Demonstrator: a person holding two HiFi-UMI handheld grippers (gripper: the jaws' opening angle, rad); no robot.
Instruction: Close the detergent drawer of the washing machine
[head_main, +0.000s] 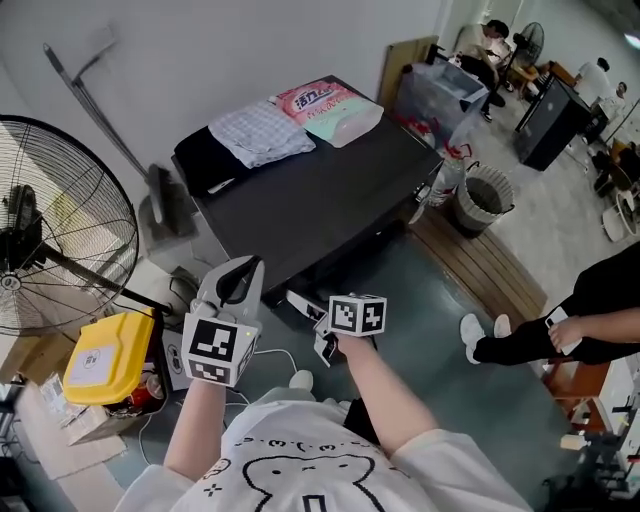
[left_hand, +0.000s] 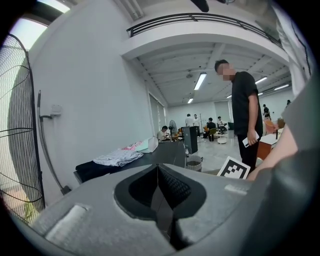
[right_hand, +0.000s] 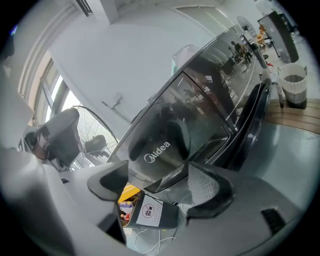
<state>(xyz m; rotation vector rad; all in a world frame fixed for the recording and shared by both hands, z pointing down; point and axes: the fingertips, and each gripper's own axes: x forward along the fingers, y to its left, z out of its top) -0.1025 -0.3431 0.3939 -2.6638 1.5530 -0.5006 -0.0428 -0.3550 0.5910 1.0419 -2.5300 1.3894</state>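
Note:
The dark washing machine (head_main: 330, 190) stands in front of me, seen from above in the head view. Its detergent drawer (head_main: 301, 301) sticks out of the front at the upper left. In the right gripper view the glossy drawer front (right_hand: 160, 150) with the Midea logo fills the middle, and the drawer body (right_hand: 150, 212) with a round sticker juts out beside it. My right gripper (right_hand: 160, 182) is open, its jaws either side of the drawer front's edge. My left gripper (head_main: 238, 282) is held up left of the drawer, shut on nothing (left_hand: 157, 172).
Folded clothes (head_main: 262, 130) and a pink pack (head_main: 328, 108) lie on the machine's top. A standing fan (head_main: 50, 230) and a yellow container (head_main: 105, 355) are at the left. A bin (head_main: 482, 198) and a person (head_main: 590, 310) are at the right.

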